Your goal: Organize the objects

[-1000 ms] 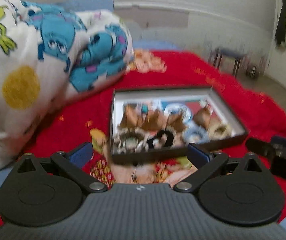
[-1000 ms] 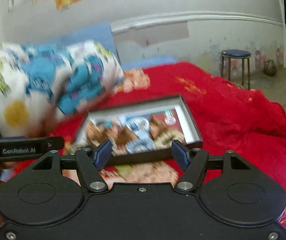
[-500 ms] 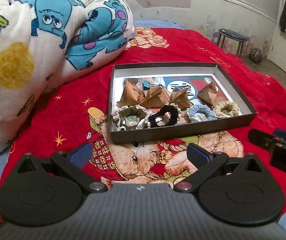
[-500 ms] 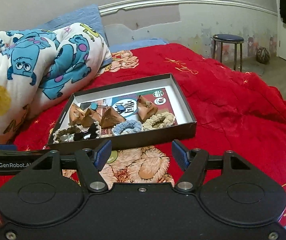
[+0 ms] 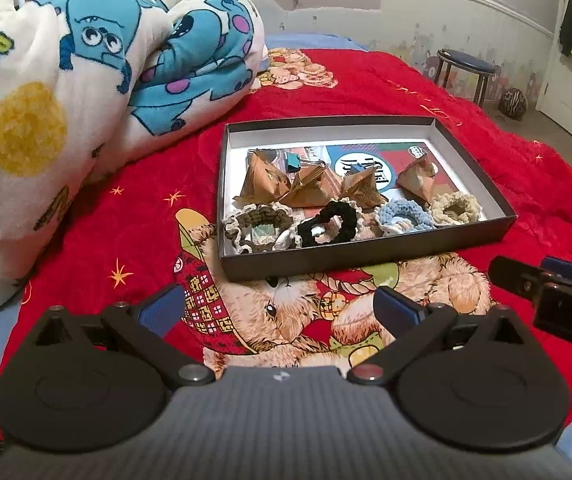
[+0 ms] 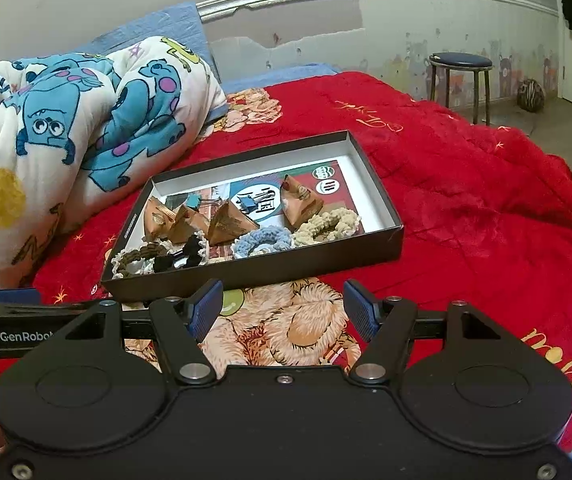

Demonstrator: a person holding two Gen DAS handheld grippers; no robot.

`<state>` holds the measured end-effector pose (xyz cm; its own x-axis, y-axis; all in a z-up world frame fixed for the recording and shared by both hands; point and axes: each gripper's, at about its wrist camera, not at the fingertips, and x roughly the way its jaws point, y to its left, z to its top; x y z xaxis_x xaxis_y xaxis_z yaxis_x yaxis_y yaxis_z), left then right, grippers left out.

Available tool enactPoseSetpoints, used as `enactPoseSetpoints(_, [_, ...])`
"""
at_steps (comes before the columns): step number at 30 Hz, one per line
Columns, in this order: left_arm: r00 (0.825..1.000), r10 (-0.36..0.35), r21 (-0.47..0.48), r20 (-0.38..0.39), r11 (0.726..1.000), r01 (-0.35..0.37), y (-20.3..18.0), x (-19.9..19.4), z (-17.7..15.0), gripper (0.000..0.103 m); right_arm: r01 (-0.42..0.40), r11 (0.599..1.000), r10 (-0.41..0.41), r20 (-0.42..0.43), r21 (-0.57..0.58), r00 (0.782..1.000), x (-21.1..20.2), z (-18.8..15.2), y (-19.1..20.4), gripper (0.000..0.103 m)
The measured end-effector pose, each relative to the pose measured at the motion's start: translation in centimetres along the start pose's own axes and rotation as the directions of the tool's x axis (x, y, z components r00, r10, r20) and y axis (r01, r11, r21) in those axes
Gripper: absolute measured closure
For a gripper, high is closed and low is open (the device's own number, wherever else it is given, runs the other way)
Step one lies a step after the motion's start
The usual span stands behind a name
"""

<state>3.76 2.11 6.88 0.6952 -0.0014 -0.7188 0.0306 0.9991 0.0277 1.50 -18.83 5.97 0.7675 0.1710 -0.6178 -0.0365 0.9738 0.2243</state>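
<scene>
Your left gripper (image 5: 279,306) and right gripper (image 6: 283,306): fingers spread, holding nothing, both hovering near box (image 5: 366,254) front wall. Box sits on red blanket (image 5: 125,220). Inside: four paper pyramids (image 5: 263,180), four scrunchies (image 5: 332,222), two blue clips (image 5: 294,161).

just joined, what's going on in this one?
A person holds two grippers over a red bedspread, both aimed at a shallow black box. It holds a row of crocheted scrunchies in front, brown paper pyramid packets behind them, and blue binder clips. The left gripper and right gripper are open and empty; nothing is picked up yet.
</scene>
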Motion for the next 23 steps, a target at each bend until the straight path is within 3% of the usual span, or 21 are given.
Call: enactPoseSetpoints(23, [1.0,-0.02,0.023,-0.002,1.0,0.02,-0.41,0.06,-0.13,0.0,-0.009,1.0,0.009,-0.008,0.007,1.0,0.36,-0.26,0.0,0.037])
